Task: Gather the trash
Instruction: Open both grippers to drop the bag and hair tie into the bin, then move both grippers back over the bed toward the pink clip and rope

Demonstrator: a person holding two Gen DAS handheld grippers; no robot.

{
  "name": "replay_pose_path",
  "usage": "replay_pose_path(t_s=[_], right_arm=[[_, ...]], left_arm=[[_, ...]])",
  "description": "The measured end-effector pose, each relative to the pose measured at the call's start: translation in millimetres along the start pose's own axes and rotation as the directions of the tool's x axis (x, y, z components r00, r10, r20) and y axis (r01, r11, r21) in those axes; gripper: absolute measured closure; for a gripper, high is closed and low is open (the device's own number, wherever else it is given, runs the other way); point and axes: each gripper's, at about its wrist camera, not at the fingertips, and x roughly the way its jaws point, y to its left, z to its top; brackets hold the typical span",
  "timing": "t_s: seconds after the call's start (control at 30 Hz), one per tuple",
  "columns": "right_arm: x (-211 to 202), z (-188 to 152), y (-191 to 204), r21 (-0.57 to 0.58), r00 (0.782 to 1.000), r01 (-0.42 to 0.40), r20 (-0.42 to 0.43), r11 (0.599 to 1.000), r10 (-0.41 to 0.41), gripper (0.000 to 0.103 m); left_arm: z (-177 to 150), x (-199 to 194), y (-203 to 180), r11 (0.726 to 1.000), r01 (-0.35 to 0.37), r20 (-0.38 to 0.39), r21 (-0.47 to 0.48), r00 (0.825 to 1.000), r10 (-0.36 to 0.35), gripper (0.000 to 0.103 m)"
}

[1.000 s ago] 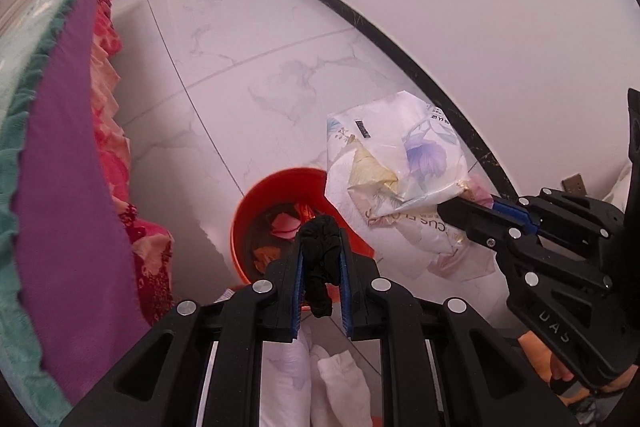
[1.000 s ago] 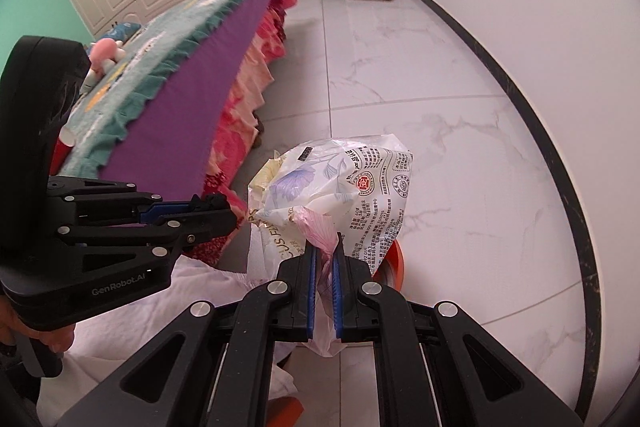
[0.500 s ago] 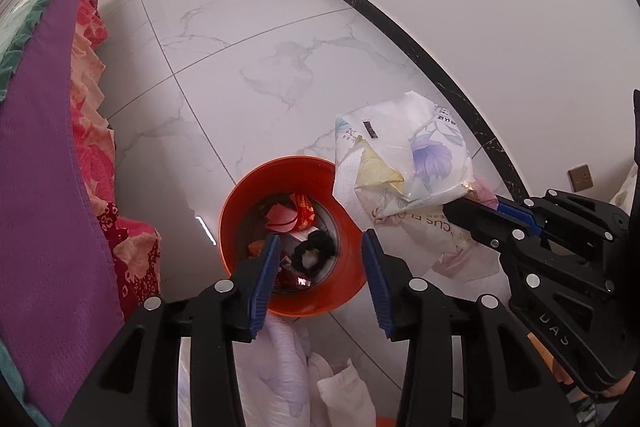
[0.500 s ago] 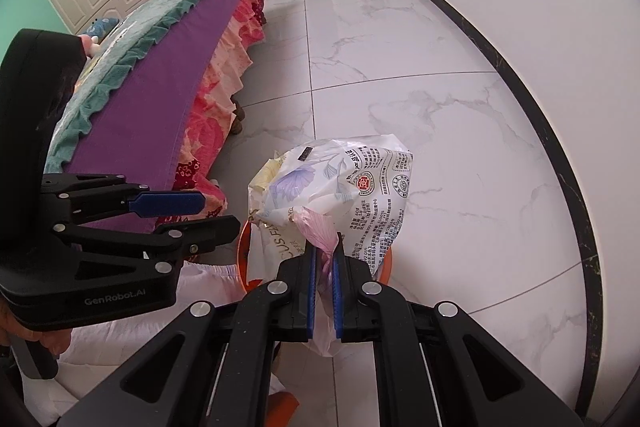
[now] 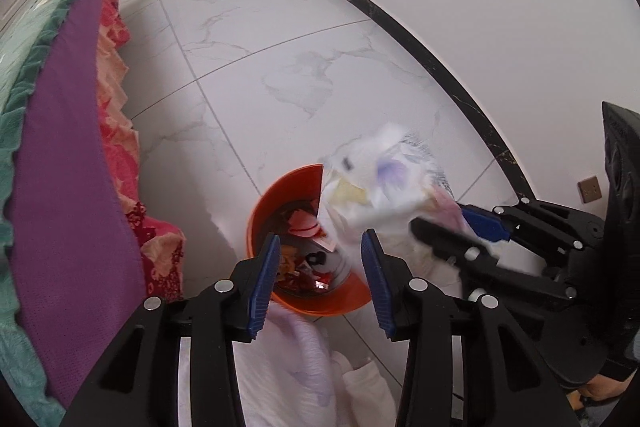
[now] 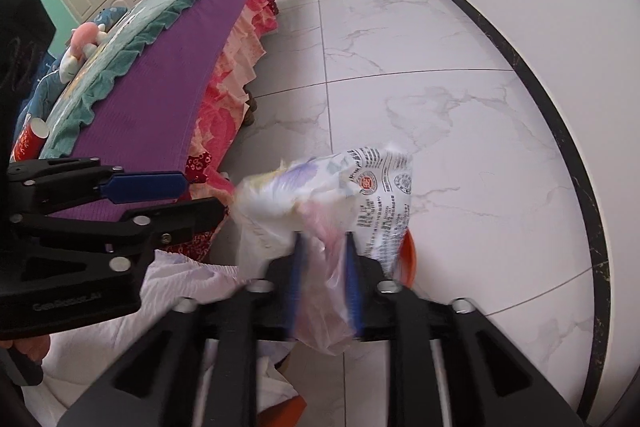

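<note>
While the left tongs (image 5: 320,281) gape wide with nothing in them above the orange bin (image 5: 280,195), the right tongs (image 6: 323,281) are parted around a blurry printed bag (image 6: 376,195).

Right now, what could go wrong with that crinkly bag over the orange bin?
1. The right gripper has its fingers parted, so the printed plastic bag may drop. It hangs partly beyond the rim of the orange bin and could land on the floor.
2. The bag is big next to the bin's mouth, so it might catch on the rim or tip it.
3. The open left gripper hovers close by and could bump the bin.
</note>
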Motion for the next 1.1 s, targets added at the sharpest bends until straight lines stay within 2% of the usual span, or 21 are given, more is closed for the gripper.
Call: replay_pose_path(t_s=[0.1,0.3,0.57,0.67,0.73,1.0,1.1], right_arm=[[4,2,6,-0.009,1.000,0.005,0.000,1.000,-0.005,0.067],[-1,3,9,0.000,1.000,0.006,0.008,1.000,-0.006,0.067],[-38,8,25,-0.011,0.998,-0.003,0.066,1.000,0.004,0.067],[-57,11,41,-0.037,0.995,-0.014,0.095,0.999,0.017,0.067],[-71,12,52,-0.053,0.993,-0.023,0.117,0.998,0.030,0.062],[-120,14,125,-0.180,0.977,-0.086,0.180,0.980,0.118,0.060],[-132,12,152,-0.227,0.970,-0.107,0.189,0.968,0.152,0.060]], left_arm=[[-1,-1,7,1.000,-0.007,-0.003,-0.014,1.000,0.007,0.059],[-4,-5,13,0.999,-0.009,0.004,-0.031,1.000,0.009,0.059],[-14,-37,17,0.999,-0.009,0.062,-0.049,0.998,0.012,0.059],[-24,-62,19,0.998,-0.036,0.115,-0.055,0.992,0.042,0.039],[-33,-77,22,0.997,-0.045,0.142,-0.063,0.988,0.054,0.038],[-83,-145,43,0.987,-0.102,0.223,-0.127,0.966,0.128,0.038],[-100,-165,52,0.981,-0.101,0.250,-0.163,0.958,0.140,0.035]])
